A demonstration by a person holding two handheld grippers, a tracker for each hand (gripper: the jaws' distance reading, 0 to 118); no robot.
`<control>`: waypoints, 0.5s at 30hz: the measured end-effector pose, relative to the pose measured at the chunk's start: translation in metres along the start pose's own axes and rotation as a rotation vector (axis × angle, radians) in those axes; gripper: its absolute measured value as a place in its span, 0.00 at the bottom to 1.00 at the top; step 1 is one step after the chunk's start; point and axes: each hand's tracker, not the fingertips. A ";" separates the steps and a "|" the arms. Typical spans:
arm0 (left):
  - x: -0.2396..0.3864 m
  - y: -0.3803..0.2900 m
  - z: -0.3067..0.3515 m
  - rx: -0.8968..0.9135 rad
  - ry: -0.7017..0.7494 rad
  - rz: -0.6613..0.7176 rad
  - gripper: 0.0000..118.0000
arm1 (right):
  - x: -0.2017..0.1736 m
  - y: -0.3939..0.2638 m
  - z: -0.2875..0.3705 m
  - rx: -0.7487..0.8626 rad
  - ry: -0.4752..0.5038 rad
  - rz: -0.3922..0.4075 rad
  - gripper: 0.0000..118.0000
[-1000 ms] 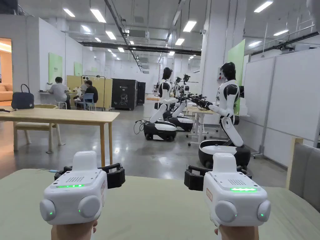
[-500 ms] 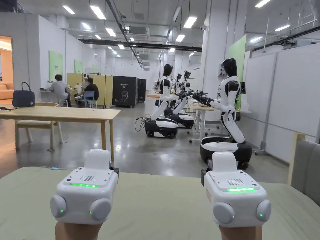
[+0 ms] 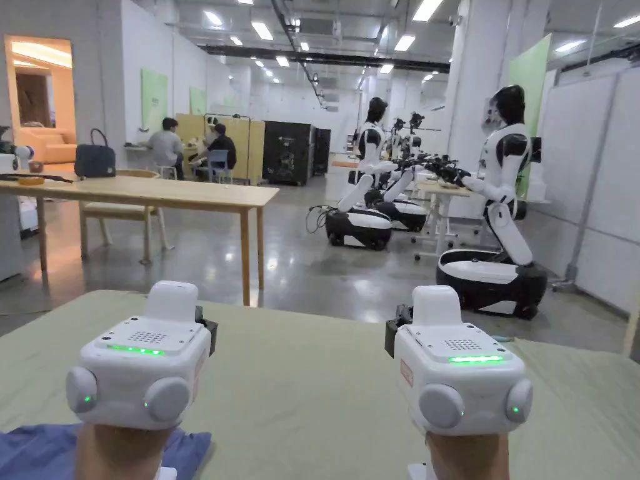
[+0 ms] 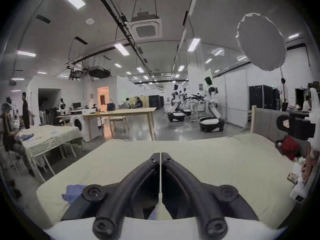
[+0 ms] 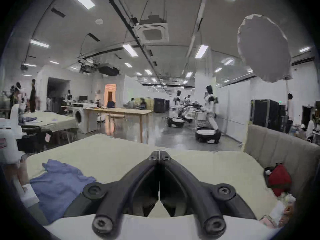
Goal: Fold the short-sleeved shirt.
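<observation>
Over a pale green padded table [image 3: 300, 387], a person holds the left gripper [image 4: 160, 155] and the right gripper [image 5: 159, 154] side by side in the air, each with its jaws closed tip to tip and nothing between them. A blue short-sleeved shirt [image 5: 58, 183] lies crumpled on the table's near left corner, below and beside the left gripper, untouched by either tool. Judging by its rumpled heap, no fold has been made yet: the shirt must first be spread flat, then its sleeves and body folded over
</observation>
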 end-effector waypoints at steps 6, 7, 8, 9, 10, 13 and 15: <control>-0.118 -0.064 -0.006 -0.247 0.185 0.050 0.00 | -0.097 -0.038 -0.018 -0.075 0.276 -0.013 0.01; -0.133 -0.074 -0.008 -0.307 0.206 0.066 0.00 | -0.107 -0.045 -0.020 -0.090 0.330 -0.035 0.01; -0.150 -0.087 -0.012 -0.401 0.199 0.099 0.00 | -0.120 -0.058 -0.030 -0.106 0.351 -0.042 0.01; -0.155 -0.096 -0.004 -0.434 0.186 0.119 0.00 | -0.129 -0.066 -0.032 -0.112 0.362 -0.034 0.01; -0.165 -0.107 -0.008 -0.471 0.186 0.122 0.00 | -0.137 -0.073 -0.032 -0.115 0.377 -0.025 0.01; -0.177 -0.132 -0.024 -0.552 0.190 0.097 0.00 | -0.151 -0.088 -0.034 -0.131 0.403 0.001 0.01; -0.178 -0.145 -0.044 -0.606 0.128 0.108 0.00 | -0.151 -0.098 -0.036 -0.139 0.413 0.011 0.01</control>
